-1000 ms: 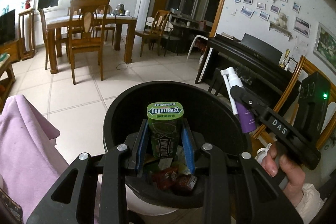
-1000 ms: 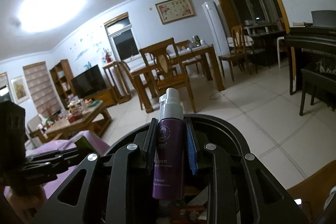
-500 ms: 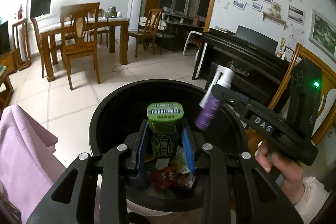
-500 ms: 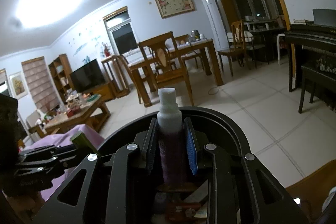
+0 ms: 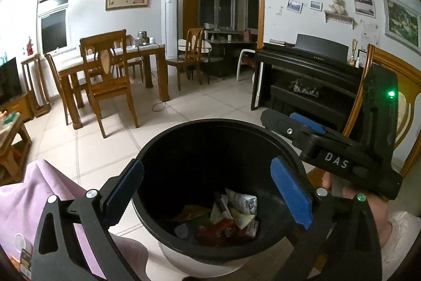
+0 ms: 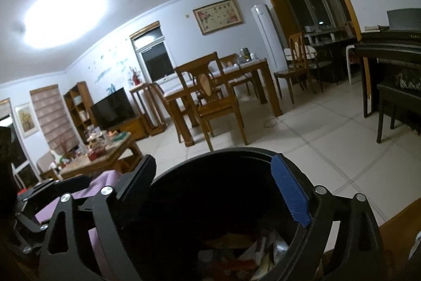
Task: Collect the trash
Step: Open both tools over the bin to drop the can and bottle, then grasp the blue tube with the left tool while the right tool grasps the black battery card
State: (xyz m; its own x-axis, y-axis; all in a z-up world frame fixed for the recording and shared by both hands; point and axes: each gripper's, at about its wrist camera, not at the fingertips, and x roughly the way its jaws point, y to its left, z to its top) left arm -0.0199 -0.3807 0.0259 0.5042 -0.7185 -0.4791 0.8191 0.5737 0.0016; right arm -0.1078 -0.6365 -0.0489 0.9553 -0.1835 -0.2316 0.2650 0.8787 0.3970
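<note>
- Two grippers in view, both over the black trash bin [image 5: 147,157]; neither holds anything.
- Far left, left wrist view: purple cloth [image 5: 23,204] lies beside the bin, partly behind my left finger linkage.
- My left gripper [image 5: 208,191]: jaws have just been opening and now stand spread wide. Blue pads [image 5: 290,192] flank the bin mouth, nothing between them, no contact with the rim that I can make out.
- Bin interior, centre of the same view: a heap of trash [image 5: 223,217] on the bottom, crumpled silver-white wrappers, a red packet, a yellow scrap, something blue. I cannot pick out individual items beyond that.
- Right of the bin: my right gripper [image 5: 289,123], body marked DAS, reaches over the far right rim. One blue pad shows, nothing on it. A hand [image 5: 373,212] grips its handle below; a green light glows on the housing.
- Right wrist view: right gripper [image 6: 213,181] jaws have just been opening and are spread apart, empty. Same bin [image 6: 236,152] directly beneath, wrappers [image 6: 263,252] dimly visible at its bottom.
- Background: wooden dining table [image 5: 158,49] with chairs at left, black piano [image 5: 310,62] at right.
</note>
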